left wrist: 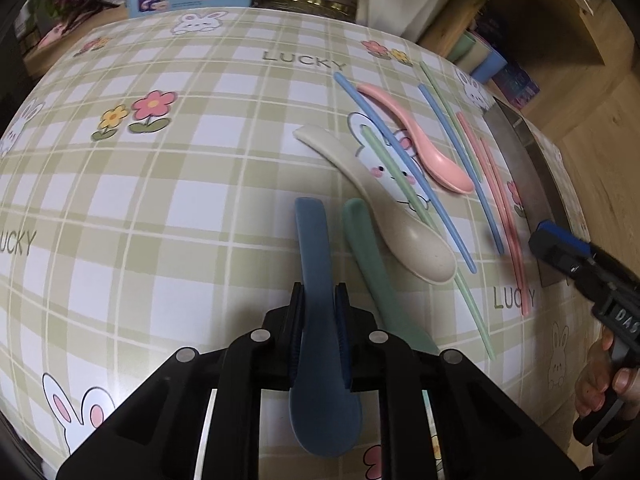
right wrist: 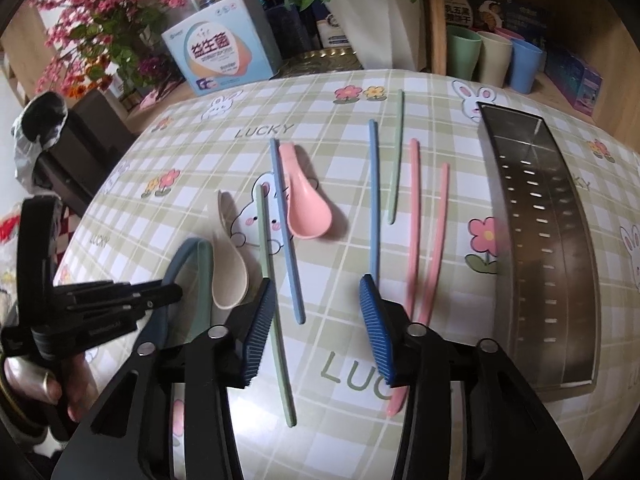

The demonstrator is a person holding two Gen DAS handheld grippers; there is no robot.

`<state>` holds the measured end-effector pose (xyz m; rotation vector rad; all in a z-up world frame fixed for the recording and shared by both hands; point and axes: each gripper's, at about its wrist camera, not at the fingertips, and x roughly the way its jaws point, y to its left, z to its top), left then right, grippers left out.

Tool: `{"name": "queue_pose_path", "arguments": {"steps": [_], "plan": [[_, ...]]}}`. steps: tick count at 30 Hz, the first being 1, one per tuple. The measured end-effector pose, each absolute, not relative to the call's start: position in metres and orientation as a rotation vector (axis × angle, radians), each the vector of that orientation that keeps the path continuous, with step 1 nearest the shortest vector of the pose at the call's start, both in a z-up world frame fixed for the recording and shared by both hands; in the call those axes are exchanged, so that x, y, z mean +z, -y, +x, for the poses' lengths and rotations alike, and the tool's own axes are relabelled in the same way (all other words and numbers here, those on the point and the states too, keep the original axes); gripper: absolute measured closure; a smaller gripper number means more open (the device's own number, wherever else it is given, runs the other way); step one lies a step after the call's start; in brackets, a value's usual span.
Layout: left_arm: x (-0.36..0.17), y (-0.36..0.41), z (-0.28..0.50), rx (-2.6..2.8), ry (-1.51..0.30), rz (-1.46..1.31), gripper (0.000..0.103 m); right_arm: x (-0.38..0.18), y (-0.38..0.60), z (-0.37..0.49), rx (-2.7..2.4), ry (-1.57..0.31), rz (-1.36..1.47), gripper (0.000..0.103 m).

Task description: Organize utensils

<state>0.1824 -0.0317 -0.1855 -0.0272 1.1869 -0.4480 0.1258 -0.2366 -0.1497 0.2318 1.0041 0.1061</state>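
The metal tray (right wrist: 560, 264) is lying empty while every utensil is resting left of it. The left gripper (left wrist: 320, 320) is clamping the dark blue spoon (left wrist: 316, 280); the right gripper (right wrist: 316, 320) is hanging open, gripping nothing.

Checked tablecloth (right wrist: 208, 168), potted plants (right wrist: 372, 8), wooden shelf (right wrist: 624, 92) behind

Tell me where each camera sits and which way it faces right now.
Left wrist: on the left hand-held gripper, angled down at the table; its pads clamp the dark blue spoon; the right hand-held gripper and a hand show at right.
Right wrist: on the right hand-held gripper, angled down at the chopsticks and the metal tray; pads apart, gripping nothing; the left hand-held gripper shows at left.
Shared: pink spoon, beige spoon.
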Motion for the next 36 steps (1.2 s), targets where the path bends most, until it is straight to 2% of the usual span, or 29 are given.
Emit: {"name": "queue_pose_path", "arguments": {"steps": [7, 10, 27, 36], "plan": [[-0.185, 0.014, 0.181, -0.408, -1.164, -0.056, 0.088, -0.169, 0.210, 0.146, 0.220, -1.048, 0.116, 0.085], [-0.185, 0.008, 0.182, -0.395, -1.154, -0.065, 0.088, -0.179, 0.201, 0.157, 0.246, -1.076, 0.098, 0.089], [-0.187, 0.004, 0.183, -0.402, -1.137, -0.086, 0.088, -0.193, 0.173, 0.185, 0.246, -1.113, -0.007, 0.092], [-0.187, 0.005, 0.182, -0.402, -1.130, -0.080, 0.088, -0.194, 0.182, 0.168, 0.224, -1.062, 0.092, 0.097]]}}
